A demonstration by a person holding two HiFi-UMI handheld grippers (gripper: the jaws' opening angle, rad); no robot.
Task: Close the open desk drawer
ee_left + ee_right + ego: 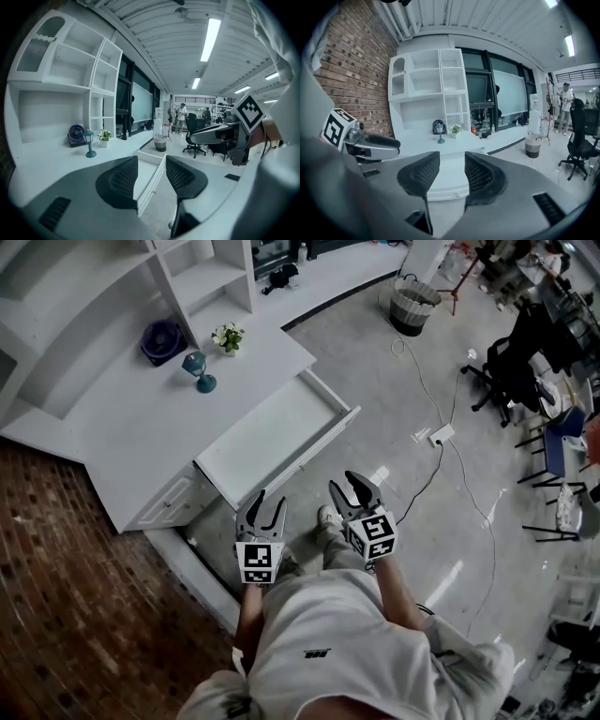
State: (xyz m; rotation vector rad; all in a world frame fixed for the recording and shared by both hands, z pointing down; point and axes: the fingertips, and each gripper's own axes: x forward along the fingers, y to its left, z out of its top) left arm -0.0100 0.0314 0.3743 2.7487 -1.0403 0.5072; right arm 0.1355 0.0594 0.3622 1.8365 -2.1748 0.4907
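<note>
The white desk has one drawer pulled out toward me, its front panel hanging over the floor. My left gripper is open just short of the drawer's near corner, nothing between its fingers. To its right, my right gripper is open and empty too, over the floor in front of the panel. In the left gripper view the drawer's front runs between the spread jaws of the left gripper. In the right gripper view the drawer lies straight ahead of the right gripper.
On the desktop stand a blue fan, a teal lamp and a small flower pot. A striped basket, office chairs and a cable with a power strip are on the floor to the right. My shoe is below the drawer.
</note>
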